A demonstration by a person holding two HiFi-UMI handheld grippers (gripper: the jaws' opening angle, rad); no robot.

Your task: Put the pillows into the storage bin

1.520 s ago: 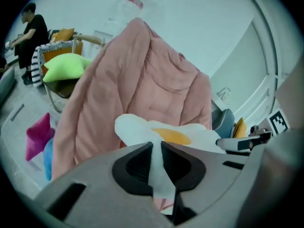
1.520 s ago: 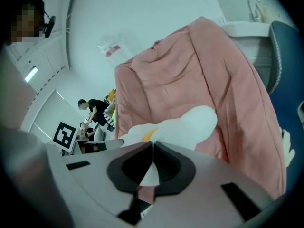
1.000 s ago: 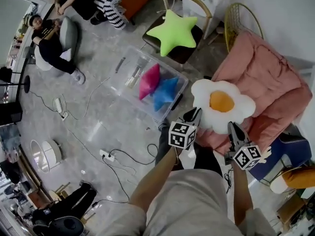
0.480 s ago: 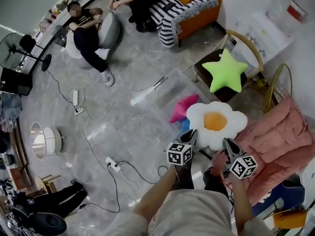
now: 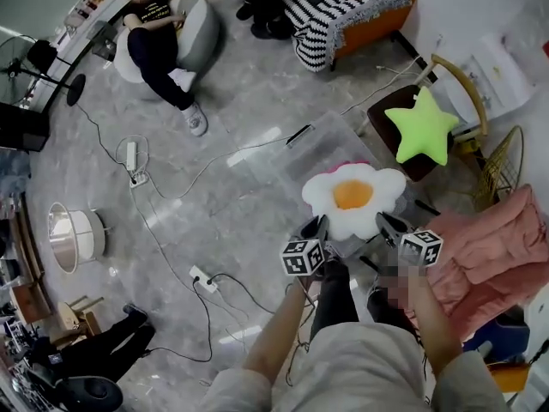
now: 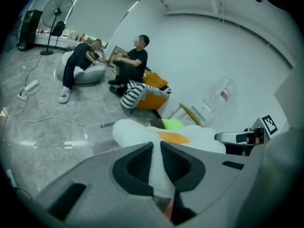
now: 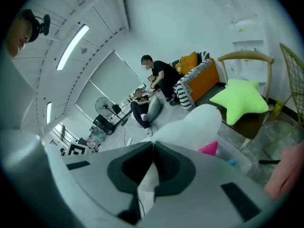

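Egg pillow (image 5: 353,197): moved across, now above bin (image 5: 285,156). Left hand-held gripper (image 5: 316,227) and right hand-held gripper (image 5: 387,225) each pinch its edge. I judge release comes next.

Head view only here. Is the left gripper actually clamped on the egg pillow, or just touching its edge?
Observer: Clamped. The left gripper view shows the left gripper with its fingers pinching the white rim of the egg pillow.
Operator: Right one?
Observer: Same. In the right gripper view, the right gripper is shut on a fold of that white fabric.
Operator: Bin contents? Pillow blocks it.
Observer: The right gripper view shows a pink pillow inside the clear storage bin, beyond the egg pillow.
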